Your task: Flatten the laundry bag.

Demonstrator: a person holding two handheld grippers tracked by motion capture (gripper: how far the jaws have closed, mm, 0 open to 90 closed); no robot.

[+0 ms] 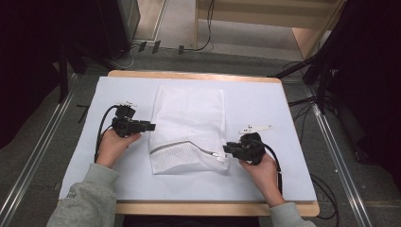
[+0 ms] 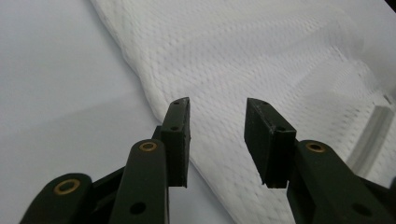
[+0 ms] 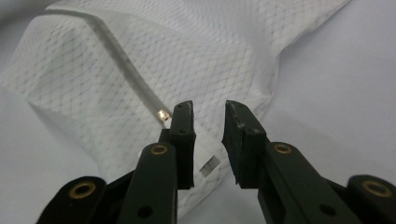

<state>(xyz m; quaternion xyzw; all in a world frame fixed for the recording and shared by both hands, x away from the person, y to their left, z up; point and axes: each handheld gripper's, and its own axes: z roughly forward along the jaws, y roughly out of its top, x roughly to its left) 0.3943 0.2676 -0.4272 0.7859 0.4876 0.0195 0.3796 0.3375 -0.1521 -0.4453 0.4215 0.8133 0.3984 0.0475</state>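
The white mesh bag [image 1: 189, 127] lies flat in the middle of the tabletop [image 1: 283, 179]. My left gripper [image 2: 217, 119] and right gripper [image 3: 208, 122] both have jaws apart, holding nothing. Its zipper [image 3: 116, 56] looks partly closed, so the real work isn't done yet, I think.

Wooden table [image 1: 198, 74], light wood edge visible along the top and bottom of its outline in the high view, centre of frame. Top is covered almost fully by a white sheet [image 1: 265, 106], flat, no obvious wrinkles. White mesh laundry bag [image 1: 189, 118] lies flat on the sheet at frame centre, long axis running top to bottom. Its zipper [image 1: 182, 144] runs across the lower part of the bag, pull end at lower right. Small white flat piece [image 1: 255, 128] lies on the sheet right of the bag, apart from it.
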